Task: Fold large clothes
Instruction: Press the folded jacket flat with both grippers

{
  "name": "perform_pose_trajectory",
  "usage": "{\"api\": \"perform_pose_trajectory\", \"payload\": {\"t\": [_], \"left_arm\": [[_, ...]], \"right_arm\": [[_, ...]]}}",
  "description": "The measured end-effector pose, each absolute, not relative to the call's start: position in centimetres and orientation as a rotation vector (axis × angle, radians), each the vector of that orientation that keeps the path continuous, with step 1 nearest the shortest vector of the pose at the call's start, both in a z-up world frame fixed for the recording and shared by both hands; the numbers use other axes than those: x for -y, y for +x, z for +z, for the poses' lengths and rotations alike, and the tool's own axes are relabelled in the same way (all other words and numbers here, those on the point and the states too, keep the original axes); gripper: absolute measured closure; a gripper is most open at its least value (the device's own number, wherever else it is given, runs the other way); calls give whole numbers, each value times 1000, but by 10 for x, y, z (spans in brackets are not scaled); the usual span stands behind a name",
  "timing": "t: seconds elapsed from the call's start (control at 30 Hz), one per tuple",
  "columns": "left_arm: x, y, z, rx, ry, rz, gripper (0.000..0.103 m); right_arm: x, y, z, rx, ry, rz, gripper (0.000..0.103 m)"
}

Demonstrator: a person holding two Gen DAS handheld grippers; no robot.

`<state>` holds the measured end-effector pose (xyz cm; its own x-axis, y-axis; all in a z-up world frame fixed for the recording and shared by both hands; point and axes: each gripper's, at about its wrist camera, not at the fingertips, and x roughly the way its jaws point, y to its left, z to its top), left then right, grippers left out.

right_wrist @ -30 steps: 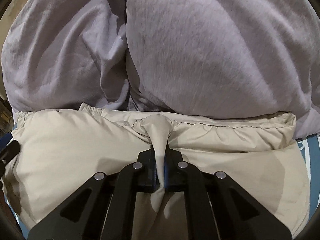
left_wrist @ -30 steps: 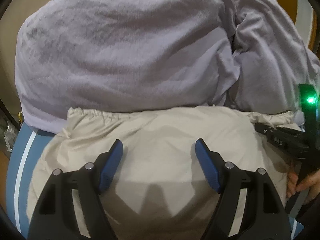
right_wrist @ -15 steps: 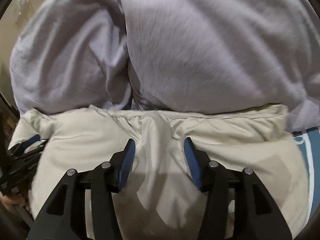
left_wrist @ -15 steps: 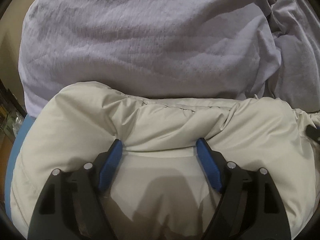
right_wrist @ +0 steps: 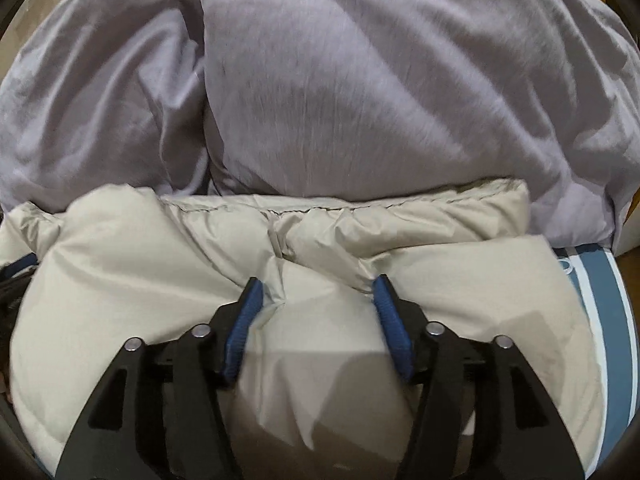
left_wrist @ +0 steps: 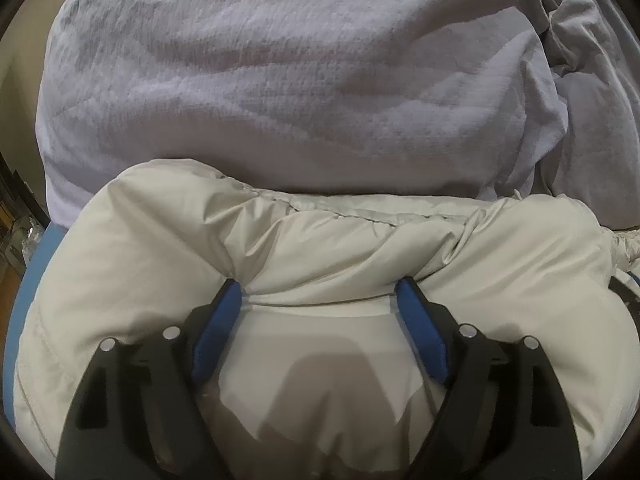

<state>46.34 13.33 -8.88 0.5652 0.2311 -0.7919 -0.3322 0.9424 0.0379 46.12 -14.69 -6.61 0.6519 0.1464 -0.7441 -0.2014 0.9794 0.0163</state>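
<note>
Left gripper (left_wrist: 320, 292) spread wide, blue pads (left_wrist: 216, 332) pressing into beige puffy jacket (left_wrist: 140, 264). Right gripper (right_wrist: 316, 284) likewise parted, tips sunk in same jacket (right_wrist: 460, 280). Jacket bunched on blue striped bedding (right_wrist: 616, 320), touching lavender duvet (left_wrist: 280, 80) behind.

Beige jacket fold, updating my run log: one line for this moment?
left gripper: open | right gripper: open | both pressing beige jacket

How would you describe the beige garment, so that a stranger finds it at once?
Find the big lilac bedding heaped at the back. Directly before it lies the beige garment, puffy and smooth, with a gathered stitched hem; both grippers' open jaws press into it.
</note>
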Motion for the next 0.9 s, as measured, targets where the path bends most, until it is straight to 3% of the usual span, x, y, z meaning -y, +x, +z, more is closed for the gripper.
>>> {"api": "perform_pose_trajectory", "payload": {"t": [0.37, 0.7, 0.9], "left_arm": [[-138, 470, -103, -904, -120, 342, 21], [-113, 450, -58, -814, -211, 258, 23], [-90, 465, -69, -838, -180, 230, 23]], "right_arm": [[125, 466, -92, -830, -122, 177, 34], [83, 446, -54, -779, 4, 297, 33], [55, 453, -77, -818, -50, 301, 30]]}}
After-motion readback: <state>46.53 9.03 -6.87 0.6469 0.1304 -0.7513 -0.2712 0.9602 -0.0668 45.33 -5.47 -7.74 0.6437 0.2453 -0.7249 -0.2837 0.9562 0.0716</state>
